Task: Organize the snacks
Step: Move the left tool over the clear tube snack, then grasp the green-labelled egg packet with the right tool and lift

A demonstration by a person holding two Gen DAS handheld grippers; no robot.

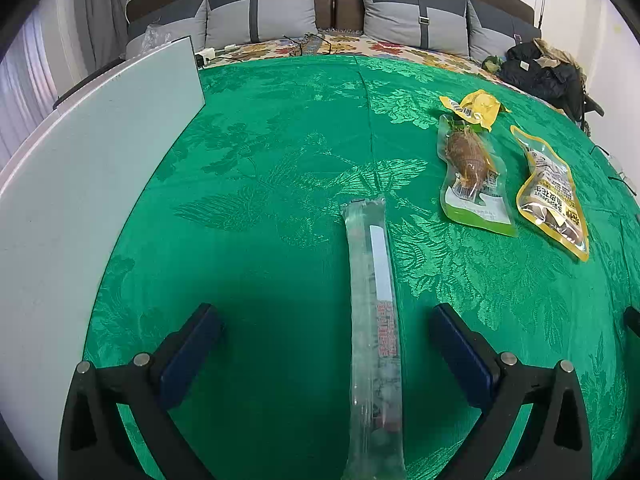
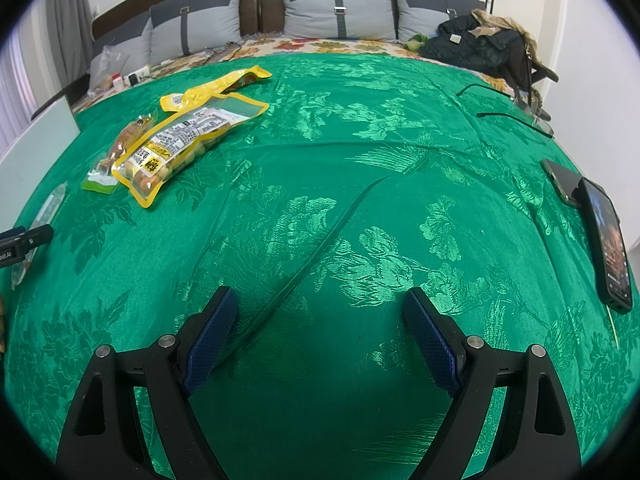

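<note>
Left gripper (image 1: 326,350) gapes wide over long clear plastic snack tube (image 1: 374,320) w/o gripping; right gripper (image 2: 320,336) released, empty; yellow-edged peanut pouch (image 1: 554,196) & green-edged pouch (image 1: 474,172) lie far right, seemingly unsorted.

Home bedroom, bed under green brocade cloth (image 2: 360,160), grey pillows (image 2: 340,8) against padded headboard (image 2: 260,4)

Green-covered bed (image 1: 280,140) with snack packets (image 1: 472,172), phones (image 2: 610,240).
</note>
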